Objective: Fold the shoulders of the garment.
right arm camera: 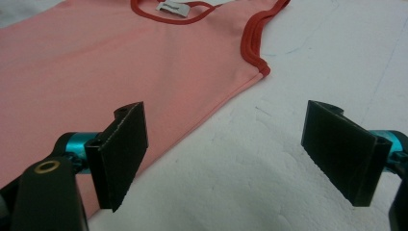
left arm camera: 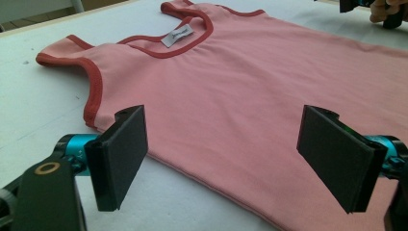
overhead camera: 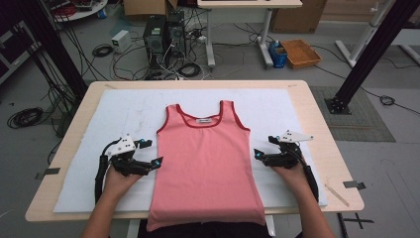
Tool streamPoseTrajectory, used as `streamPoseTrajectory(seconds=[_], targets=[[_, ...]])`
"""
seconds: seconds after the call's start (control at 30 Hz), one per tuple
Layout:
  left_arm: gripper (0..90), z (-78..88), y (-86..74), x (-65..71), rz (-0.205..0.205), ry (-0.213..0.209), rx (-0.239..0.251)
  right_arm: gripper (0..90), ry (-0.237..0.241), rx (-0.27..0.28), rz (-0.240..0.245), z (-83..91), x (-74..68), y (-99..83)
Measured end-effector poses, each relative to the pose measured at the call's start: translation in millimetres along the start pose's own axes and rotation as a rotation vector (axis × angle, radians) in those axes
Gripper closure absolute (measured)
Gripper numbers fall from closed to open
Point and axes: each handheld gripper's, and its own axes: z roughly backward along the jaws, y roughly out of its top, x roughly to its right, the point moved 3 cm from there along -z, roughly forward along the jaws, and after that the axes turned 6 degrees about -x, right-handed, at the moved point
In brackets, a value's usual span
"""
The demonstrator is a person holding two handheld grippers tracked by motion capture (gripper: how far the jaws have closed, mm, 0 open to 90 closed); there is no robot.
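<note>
A pink tank top [overhead camera: 205, 163] with red trim lies flat on the white mat [overhead camera: 114, 114], neck toward the far side, hem hanging over the table's near edge. My left gripper [overhead camera: 157, 161] rests at the top's left side edge, jaws wide open and pointing at it. My right gripper [overhead camera: 257, 154] rests at the right side edge, likewise open. In the left gripper view the pink top [left arm camera: 240, 96] spreads beyond the open left gripper [left arm camera: 240, 159]. The top's side seam [right arm camera: 211, 110] runs between the jaws of the open right gripper [right arm camera: 231, 159]. Nothing is held.
The wooden table [overhead camera: 322, 144] carries the mat. On the floor beyond stand computer towers [overhead camera: 163, 34] with tangled cables, a blue box [overhead camera: 279, 53] and an orange tray [overhead camera: 301, 52]. Black frame posts [overhead camera: 369, 49] rise at right and left.
</note>
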Motion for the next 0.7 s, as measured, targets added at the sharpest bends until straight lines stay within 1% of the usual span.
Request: streamPoseTrajectory(seconds=[0.17, 0.27, 0.37, 0.47, 0.53, 0.7], targets=[[18.2, 0.0, 0.0, -0.3, 0.007, 0.004, 0.001, 16.2, 0.006, -0.003, 0.0, -0.2, 0.2, 0.0], [18.2, 0.1, 0.0, 0.1, -0.001, 0.004, 0.0, 16.2, 0.001, -0.001, 0.006, -0.4, -0.1, 0.0], [18.2, -0.4, 0.1, 0.8, -0.006, 0.007, -0.001, 16.2, -0.003, -0.011, 0.012, -1.0, -1.1, 0.1], [18.2, 0.0, -0.1, 0.2, -0.002, 0.003, 0.001, 16.2, -0.006, -0.024, 0.012, -2.2, -1.1, 0.4], [18.2, 0.1, -0.1, -0.1, 0.005, 0.001, 0.003, 16.2, -0.015, -0.022, 0.019, -2.3, -2.0, 0.4], [18.2, 0.1, 0.0, -0.3, 0.001, 0.0, 0.004, 16.2, -0.019, -0.024, 0.026, -2.4, -2.6, 0.4]])
